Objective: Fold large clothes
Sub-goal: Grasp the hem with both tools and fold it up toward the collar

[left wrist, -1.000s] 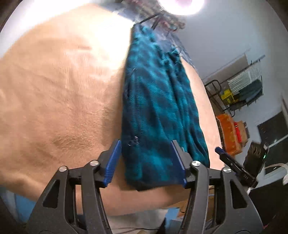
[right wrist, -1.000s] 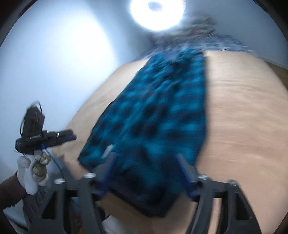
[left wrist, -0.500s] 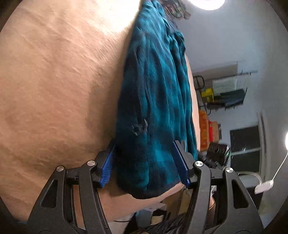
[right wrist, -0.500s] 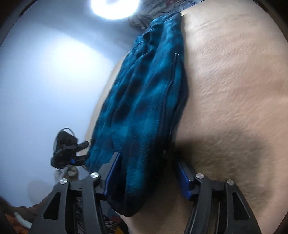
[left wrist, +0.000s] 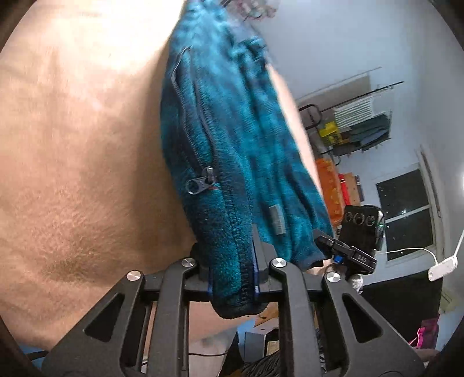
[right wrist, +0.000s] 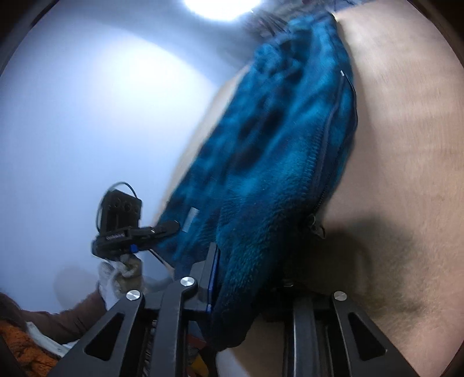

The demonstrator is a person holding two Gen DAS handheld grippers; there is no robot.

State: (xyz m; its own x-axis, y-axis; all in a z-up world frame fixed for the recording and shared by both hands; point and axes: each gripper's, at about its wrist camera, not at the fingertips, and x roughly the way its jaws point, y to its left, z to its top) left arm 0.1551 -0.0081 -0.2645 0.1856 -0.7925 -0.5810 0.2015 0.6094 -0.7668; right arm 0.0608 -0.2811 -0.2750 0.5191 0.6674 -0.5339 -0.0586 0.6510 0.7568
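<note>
Left gripper [left wrist: 232,269]: its jaws have just been closing and now clench the near hem of a teal fleece jacket [left wrist: 232,139], the pile bunched between the two blue-edged pads. Right gripper [right wrist: 246,278]: its jaws have likewise just been closing and grasp the same hem at its other corner; the left pad shows against the fleece, while the right pad is hidden under the cloth.

The jacket, folded into a long narrow strip, lies on a tan blanket [left wrist: 81,162]. Its long axis runs straight away from both pairs of jaws — near hem at the pads, far end toward the top of each view, where motion blur softens it.

Left wrist view only: a zipper pull [left wrist: 201,182] just beyond the jaws on their left side, the zip line running up the strip, and a small grey label [left wrist: 277,220] to the right of the jaws. Farther right stands the right gripper's body, seen from outside, and behind it a rack with stacked cloth [left wrist: 359,127] and an orange crate [left wrist: 330,188].

Right wrist view only: the zip edge lies on the jaws' right side, beside bare blanket; to the jaws' left is the left gripper seen from outside, held by a gloved hand [right wrist: 116,275] with a brown sleeve [right wrist: 58,319], and a ceiling lamp [right wrist: 223,7] glares overhead.
</note>
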